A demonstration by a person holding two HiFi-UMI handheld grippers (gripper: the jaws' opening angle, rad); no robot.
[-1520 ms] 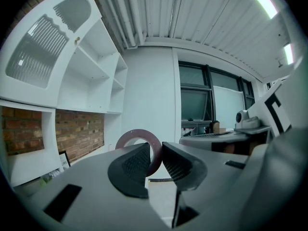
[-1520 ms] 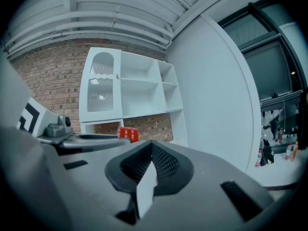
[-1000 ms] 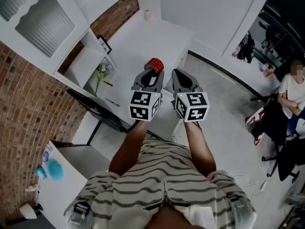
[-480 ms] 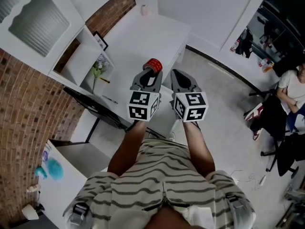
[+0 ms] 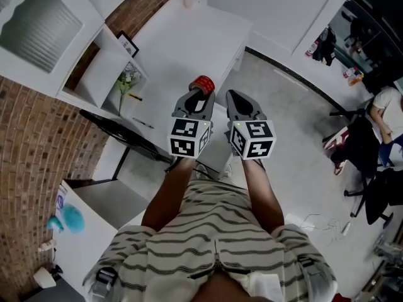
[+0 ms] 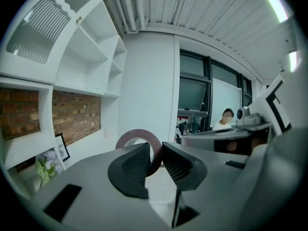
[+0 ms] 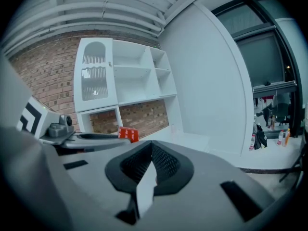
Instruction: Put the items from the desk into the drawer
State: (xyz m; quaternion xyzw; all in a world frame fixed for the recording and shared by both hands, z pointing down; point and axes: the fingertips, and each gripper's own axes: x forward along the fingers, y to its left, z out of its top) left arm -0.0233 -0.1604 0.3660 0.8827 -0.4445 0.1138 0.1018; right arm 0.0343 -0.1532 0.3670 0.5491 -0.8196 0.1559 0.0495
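A red tape roll (image 5: 203,83) is clamped by its wall in my left gripper (image 5: 201,94), held in the air in front of the person. In the left gripper view the roll (image 6: 126,138) stands as a ring between the two pads, and the left gripper (image 6: 156,159) is shut on it. My right gripper (image 5: 233,95) hangs just to the right of it, jaws closed with nothing between them. From the right gripper view, those shut jaws (image 7: 151,147) meet tip to tip, with the red roll (image 7: 128,134) to their left. The white desk (image 5: 189,43) lies ahead.
A small cup (image 5: 187,0) stands at the desk's far end. White shelves on the brick wall hold a picture frame (image 5: 128,43) and flowers (image 5: 128,79). A black chair (image 5: 123,138) is at the left. A person (image 5: 390,112) sits at the far right.
In the head view the desk and shelves have slid up and to the left. Both grippers keep their places side by side, the roll still in the left one.
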